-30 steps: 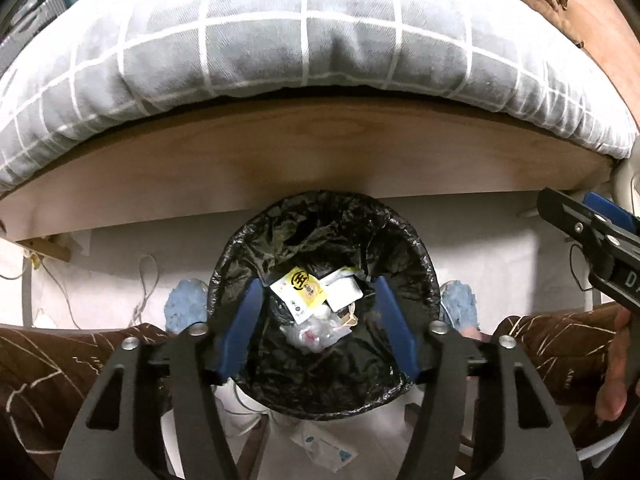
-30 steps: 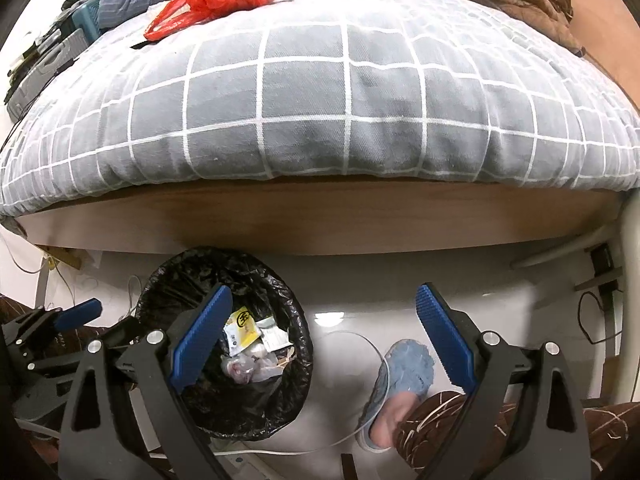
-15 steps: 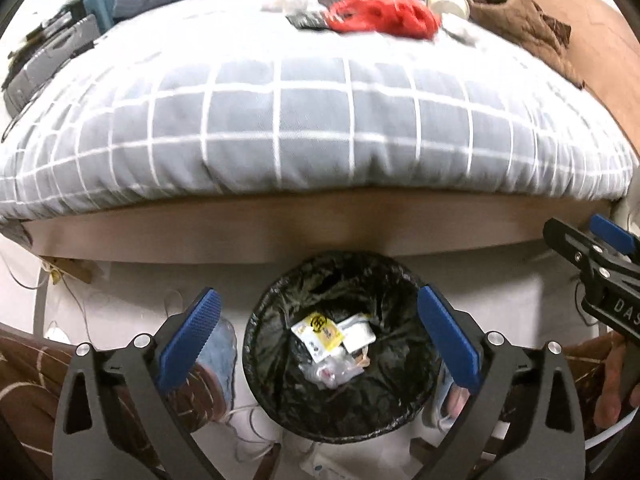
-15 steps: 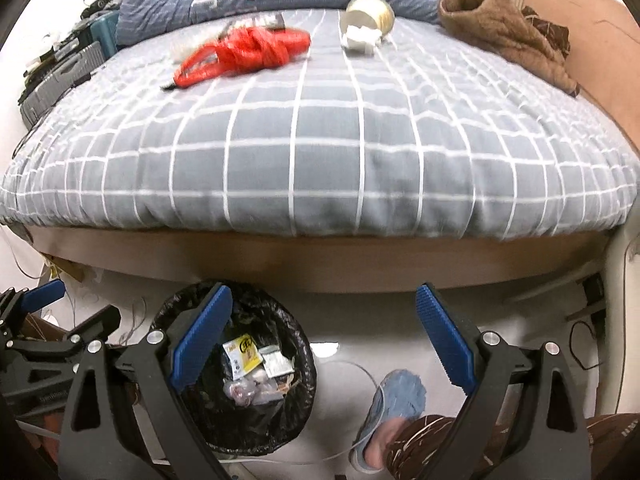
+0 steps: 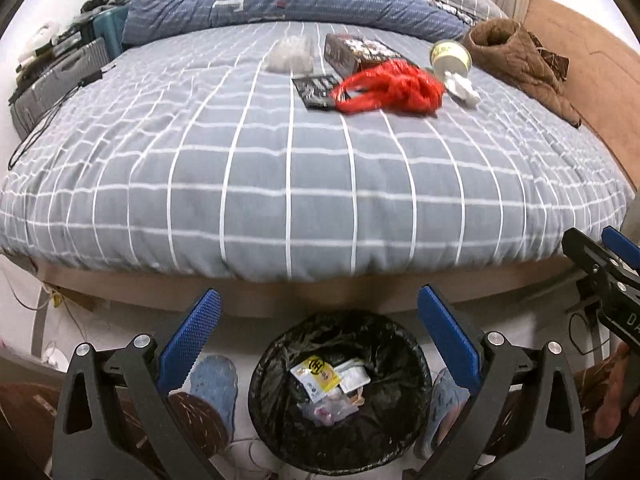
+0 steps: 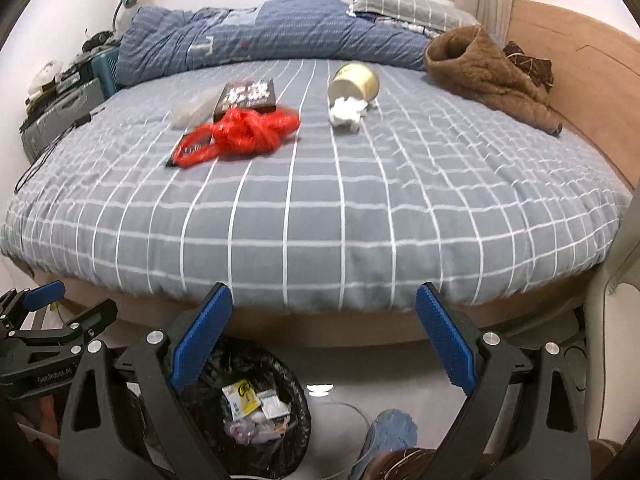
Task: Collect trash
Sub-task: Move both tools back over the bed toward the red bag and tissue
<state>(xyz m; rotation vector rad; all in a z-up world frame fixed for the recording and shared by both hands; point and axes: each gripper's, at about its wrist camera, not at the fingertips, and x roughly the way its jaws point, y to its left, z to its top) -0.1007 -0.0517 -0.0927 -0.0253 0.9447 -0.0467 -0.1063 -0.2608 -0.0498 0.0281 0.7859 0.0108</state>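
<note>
A black-lined trash bin (image 5: 340, 392) (image 6: 256, 408) stands on the floor at the foot of the bed, with wrappers inside. My left gripper (image 5: 318, 340) hangs above it, open and empty. My right gripper (image 6: 322, 338) is open and empty too, over the bed's edge. On the grey checked bedspread lie a red plastic bag (image 5: 390, 88) (image 6: 240, 134), a dark box (image 5: 358, 52) (image 6: 250, 96), a flat dark packet (image 5: 316, 92), a clear crumpled bag (image 5: 290, 54) (image 6: 192, 106), a tipped paper cup (image 5: 450, 58) (image 6: 354, 80) and crumpled white tissue (image 5: 464, 88) (image 6: 346, 114).
A brown garment (image 6: 484, 68) and a folded blue duvet (image 6: 256, 32) lie at the bed's far end. Cases and clutter (image 5: 52, 76) stand left of the bed. The person's blue slippers (image 5: 214, 384) flank the bin. A wooden bed frame (image 5: 320, 294) runs along the near edge.
Both grippers rose and tilted up, bringing the top of the bed and its litter into view. The left jaws spread from half open to fully wide over the bin.
</note>
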